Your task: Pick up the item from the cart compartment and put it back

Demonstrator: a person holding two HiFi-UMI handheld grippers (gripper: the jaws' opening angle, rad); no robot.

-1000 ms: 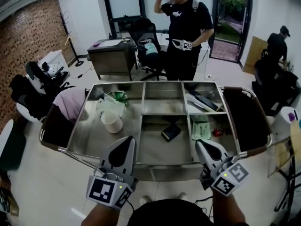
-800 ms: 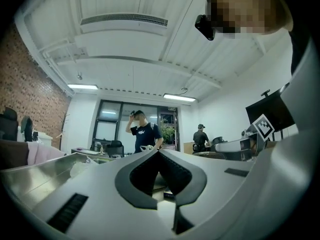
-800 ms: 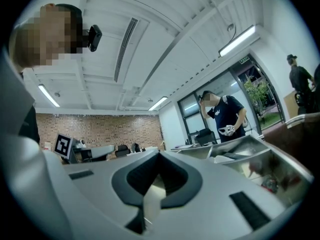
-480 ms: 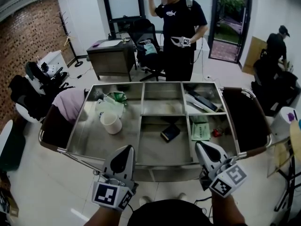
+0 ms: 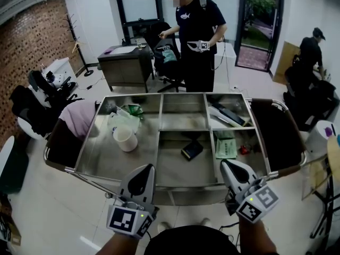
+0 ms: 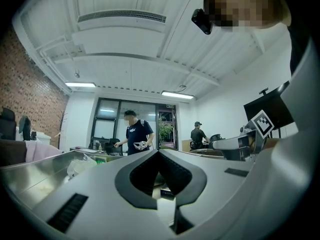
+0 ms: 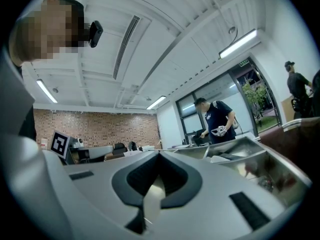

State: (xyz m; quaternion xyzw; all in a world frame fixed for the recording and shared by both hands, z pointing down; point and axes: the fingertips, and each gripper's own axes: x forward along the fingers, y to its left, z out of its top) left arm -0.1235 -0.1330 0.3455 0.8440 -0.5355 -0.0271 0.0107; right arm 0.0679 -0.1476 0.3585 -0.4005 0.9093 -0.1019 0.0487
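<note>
A steel cart point(image 5: 159, 180) with several compartments stands in front of me. A small black flat item point(image 5: 192, 150) lies in the middle front compartment. My left gripper point(image 5: 145, 168) hovers at the cart's near edge, left of that compartment, jaws shut and empty. My right gripper point(image 5: 228, 164) hangs over the near edge at the right, also shut with nothing in it. In the left gripper view the left gripper point(image 6: 159, 152) points over the cart with its tips together. The right gripper point(image 7: 159, 155) looks the same in its own view.
A white cup point(image 5: 126, 138) and a plastic bag point(image 5: 123, 117) sit in the left compartment. A green packet point(image 5: 226, 147) and a small red thing point(image 5: 244, 149) lie at the right. A person point(image 5: 196, 41) stands behind the cart, near an office chair point(image 5: 166, 57) and desk point(image 5: 125, 65).
My left gripper has drifted slightly right and toward me. The right gripper has barely moved. The person behind the cart has lowered an arm and stepped left.
</note>
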